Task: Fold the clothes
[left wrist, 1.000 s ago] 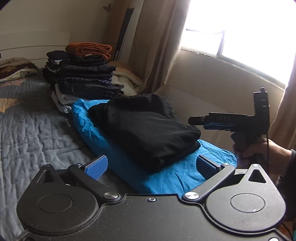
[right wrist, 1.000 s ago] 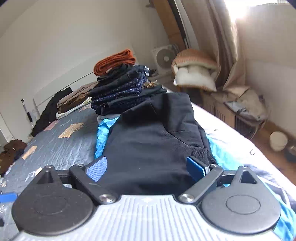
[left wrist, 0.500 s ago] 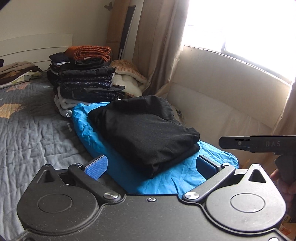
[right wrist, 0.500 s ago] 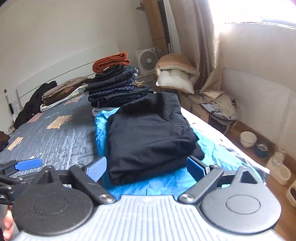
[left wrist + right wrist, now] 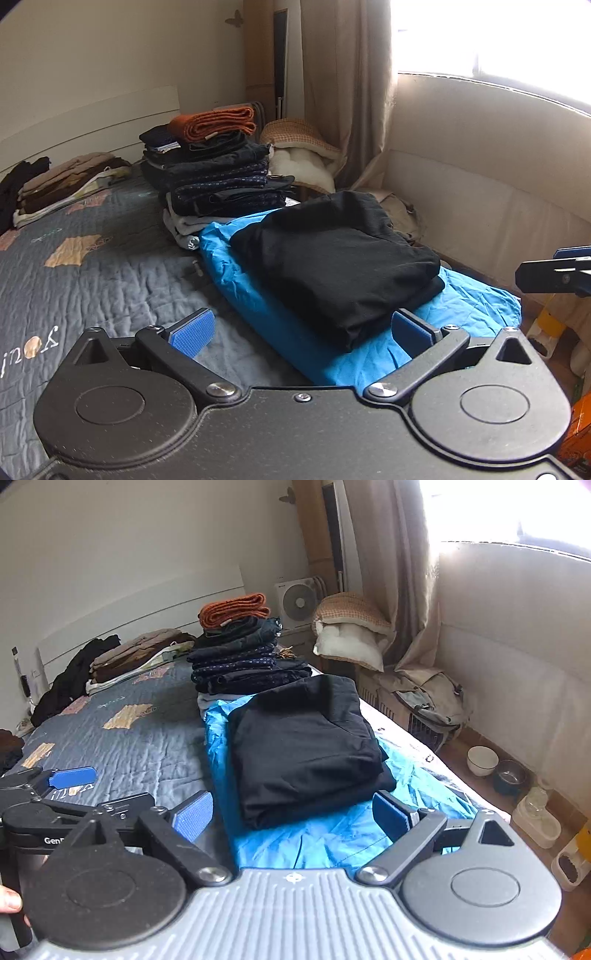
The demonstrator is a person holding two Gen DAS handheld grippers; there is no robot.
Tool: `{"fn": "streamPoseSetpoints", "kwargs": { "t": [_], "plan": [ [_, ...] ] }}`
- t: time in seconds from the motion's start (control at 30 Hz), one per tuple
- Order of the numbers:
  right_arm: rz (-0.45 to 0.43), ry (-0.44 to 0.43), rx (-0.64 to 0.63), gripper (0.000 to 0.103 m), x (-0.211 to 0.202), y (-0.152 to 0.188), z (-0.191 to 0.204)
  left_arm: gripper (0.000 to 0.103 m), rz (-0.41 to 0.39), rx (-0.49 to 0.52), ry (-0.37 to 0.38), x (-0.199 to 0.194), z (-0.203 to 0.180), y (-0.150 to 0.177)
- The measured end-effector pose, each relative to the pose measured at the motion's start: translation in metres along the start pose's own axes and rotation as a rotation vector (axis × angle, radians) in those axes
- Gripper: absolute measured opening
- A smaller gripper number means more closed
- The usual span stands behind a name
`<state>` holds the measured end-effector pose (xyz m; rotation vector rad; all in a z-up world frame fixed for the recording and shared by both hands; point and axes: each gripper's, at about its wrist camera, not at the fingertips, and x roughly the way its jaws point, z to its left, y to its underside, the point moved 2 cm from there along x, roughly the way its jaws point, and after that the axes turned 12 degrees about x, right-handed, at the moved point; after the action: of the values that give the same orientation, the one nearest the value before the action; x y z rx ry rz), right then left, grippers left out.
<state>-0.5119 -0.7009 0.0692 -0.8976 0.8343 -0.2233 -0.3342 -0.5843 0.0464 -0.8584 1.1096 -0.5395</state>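
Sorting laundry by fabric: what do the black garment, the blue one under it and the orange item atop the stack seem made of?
Black garment: matte, soft-looking, thick rounded folds, probably cotton or a knit. Blue garment: slight sheen and fine sharp creases, likely thin synthetic such as nylon. Orange item: fuzzy, ribbed surface, seemingly wool or chunky knit.

A folded garment [image 5: 306,746] lay on a spread jacket [image 5: 332,834] along the bed's [image 5: 122,746] right edge. Behind them stood a tall stack of folded clothes [image 5: 243,653], a lower pile [image 5: 136,657] to its left near the headboard. Bowls [image 5: 495,766] sat on the floor to the right.
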Motion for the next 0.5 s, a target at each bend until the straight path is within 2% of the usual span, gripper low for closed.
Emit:
{"fn": "streamPoseSetpoints", "kwargs": {
  "t": [0.13, 0.3, 0.5],
  "plan": [
    [0.016, 0.006, -0.036, 0.093, 0.002, -0.017, 0.006, 0.103, 0.044, -0.062, 0.067, 0.008, 0.0, -0.005],
    [0.027, 0.017, -0.084, 0.093, 0.007, -0.04, 0.013, 0.103, 0.063, -0.029, 0.048, 0.015, -0.001, -0.014],
    [0.045, -0.001, -0.148, 0.093, 0.023, -0.063, 0.02, 0.103, 0.064, -0.04, 0.057, 0.025, 0.005, -0.022]
  ]
}}
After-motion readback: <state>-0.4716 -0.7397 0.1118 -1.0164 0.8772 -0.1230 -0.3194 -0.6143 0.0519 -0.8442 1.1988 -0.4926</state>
